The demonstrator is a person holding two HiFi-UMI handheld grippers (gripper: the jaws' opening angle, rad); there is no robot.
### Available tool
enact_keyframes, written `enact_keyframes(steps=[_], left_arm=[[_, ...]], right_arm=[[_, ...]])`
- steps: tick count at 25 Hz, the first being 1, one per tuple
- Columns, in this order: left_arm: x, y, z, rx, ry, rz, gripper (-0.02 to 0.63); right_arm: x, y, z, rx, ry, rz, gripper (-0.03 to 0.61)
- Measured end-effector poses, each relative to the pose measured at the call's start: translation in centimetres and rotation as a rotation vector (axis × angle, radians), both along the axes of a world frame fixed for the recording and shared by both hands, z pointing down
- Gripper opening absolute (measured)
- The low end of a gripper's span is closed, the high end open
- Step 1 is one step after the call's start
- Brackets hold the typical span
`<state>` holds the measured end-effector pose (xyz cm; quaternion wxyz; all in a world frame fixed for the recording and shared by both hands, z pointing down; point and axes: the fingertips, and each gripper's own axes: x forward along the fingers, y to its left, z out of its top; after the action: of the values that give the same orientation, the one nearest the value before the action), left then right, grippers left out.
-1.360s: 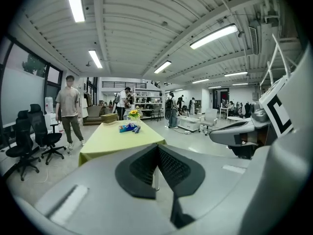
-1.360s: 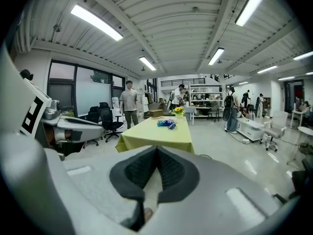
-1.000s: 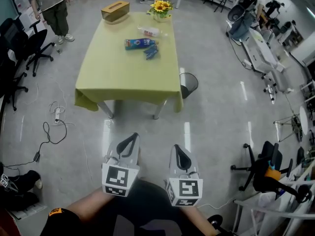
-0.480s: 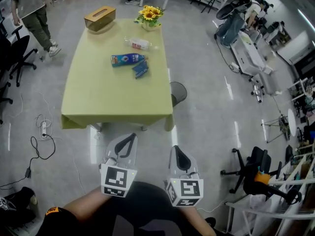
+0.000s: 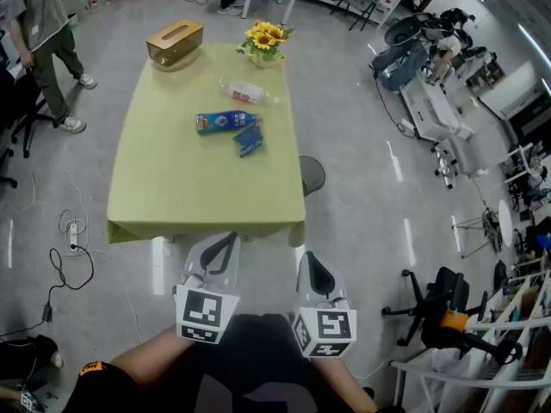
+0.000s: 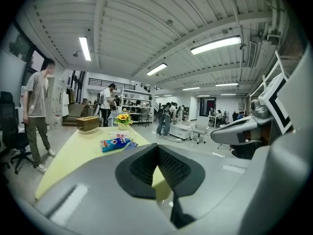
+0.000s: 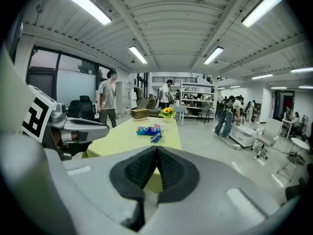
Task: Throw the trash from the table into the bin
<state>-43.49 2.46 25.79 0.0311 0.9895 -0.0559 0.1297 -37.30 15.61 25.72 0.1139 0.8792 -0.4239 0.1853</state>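
On the yellow-green table (image 5: 189, 188) lie a blue snack packet (image 5: 225, 120), a smaller blue wrapper (image 5: 248, 141) and a clear plastic bottle (image 5: 244, 91). A dark wire bin (image 5: 312, 174) stands on the floor at the table's right side. My left gripper (image 5: 227, 242) and right gripper (image 5: 311, 262) hang side by side before the table's near edge, well short of the trash. Both are shut with nothing between the pads. The left gripper view shows the blue packet (image 6: 115, 142) far ahead; so does the right gripper view, where the packet (image 7: 147, 129) sits above the closed right gripper (image 7: 156, 152).
A tissue box (image 5: 175, 39) and a pot of sunflowers (image 5: 263, 40) stand at the table's far end. A person (image 5: 39, 41) stands at the far left. Cables (image 5: 73, 239) lie on the floor to the left, and office chairs (image 5: 448, 304) and equipment stand to the right.
The table has drawn closer in the head view: both grippers have moved forward toward its near edge together. Both stay shut and empty.
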Motion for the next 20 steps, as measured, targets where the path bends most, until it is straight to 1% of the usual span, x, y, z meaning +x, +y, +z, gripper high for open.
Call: enact_keyframes(steps=[7,11,15,20], left_arm=[[0.5,-0.5,0.7,-0.002,-0.012,-0.033,0.008],[1.3,-0.7,1.3,-0.006,-0.028,-0.084,0.007],[2.9,-0.1,1.2,-0.005,-0.038,-0.136,0.008],[5.9,1.1,0.4,0.003,-0.045,-0.211,0.008]], right_arm=[[0.8,-1.3,1.1,-0.013,-0.01,-0.053,-0.003],[2.0,-1.8,1.8,-0.008,-0.021,-0.107,-0.003],[4.1,-2.4,1.4,0.009,-0.002,-0.181,-0.003],[7.6,-2.3,0.7,0.021,-0.006,-0.268,-0.003]])
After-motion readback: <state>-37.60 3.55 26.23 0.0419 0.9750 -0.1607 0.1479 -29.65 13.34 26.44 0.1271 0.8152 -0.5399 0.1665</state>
